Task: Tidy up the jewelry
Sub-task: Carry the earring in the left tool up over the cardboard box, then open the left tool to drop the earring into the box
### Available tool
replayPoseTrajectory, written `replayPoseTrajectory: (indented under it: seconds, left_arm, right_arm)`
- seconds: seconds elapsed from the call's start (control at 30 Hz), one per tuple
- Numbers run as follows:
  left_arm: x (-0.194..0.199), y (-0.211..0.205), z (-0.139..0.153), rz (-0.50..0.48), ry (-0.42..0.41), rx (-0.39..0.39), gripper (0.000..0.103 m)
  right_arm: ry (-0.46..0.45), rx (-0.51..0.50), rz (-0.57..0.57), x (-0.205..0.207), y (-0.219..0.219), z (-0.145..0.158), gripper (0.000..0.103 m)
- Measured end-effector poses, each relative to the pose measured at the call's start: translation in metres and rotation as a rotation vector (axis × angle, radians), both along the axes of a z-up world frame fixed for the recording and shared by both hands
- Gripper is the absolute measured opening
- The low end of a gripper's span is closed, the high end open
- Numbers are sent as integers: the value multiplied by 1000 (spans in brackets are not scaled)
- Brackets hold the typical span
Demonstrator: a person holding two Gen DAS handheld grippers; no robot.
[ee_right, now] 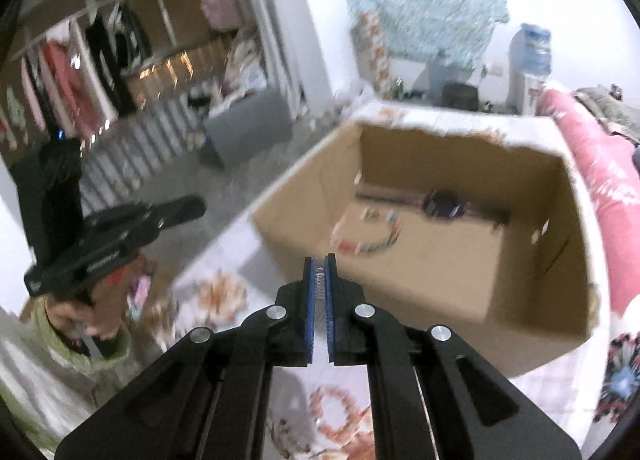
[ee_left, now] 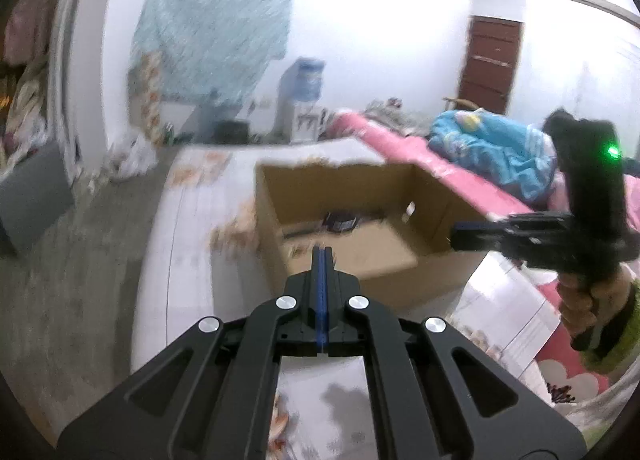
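Jewelry [ee_right: 370, 238] sits loose on floor of cardboard box [ee_right: 460, 324], centre of right view, beside dark case [ee_right: 442, 204]; blurry, so guessing beads; left gripper [ee_left: 322, 256] pressed together, empty; right gripper [ee_right: 320, 266] nearly closed on something thin and silvery, probably chain heading for box

Left gripper [ee_left: 322, 256] closed; right gripper [ee_right: 319, 264] apparently pinching something thin.

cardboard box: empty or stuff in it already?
Not empty. The open-topped cardboard box holds a beaded bracelet and a dark item on its floor; blur hides finer detail.
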State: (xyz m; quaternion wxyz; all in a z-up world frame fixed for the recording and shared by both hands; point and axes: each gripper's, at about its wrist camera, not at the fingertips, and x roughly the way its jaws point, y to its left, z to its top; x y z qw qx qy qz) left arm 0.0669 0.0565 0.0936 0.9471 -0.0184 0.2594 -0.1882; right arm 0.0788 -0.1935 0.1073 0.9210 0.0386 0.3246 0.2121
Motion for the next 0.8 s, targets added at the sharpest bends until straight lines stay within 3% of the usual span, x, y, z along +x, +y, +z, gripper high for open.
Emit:
replayPoseTrajectory:
  seconds: [0.2,0.37,0.53,0.7,0.8]
  left_arm:
    - [50,-40,36,-144,-13,14,0]
    - [115,-85,15,-243,191,-24,0]
    - [164,-121,-33,-270,427,-42,0]
    - [186,-143,-64,-260,560,-45,0]
    - [185,-147,-70,-261,585,-29,0]
  right_arm:
    - [40,25,-64,45,-39,20,5]
    - [182,-2,-108,94,-62,-2,5]
    - [327,-26,-138,140,-82,-38,5]
    - [359,-46,-152,160,-90,-54,5]
    - [357,-26,-161,168,-99,-57,6]
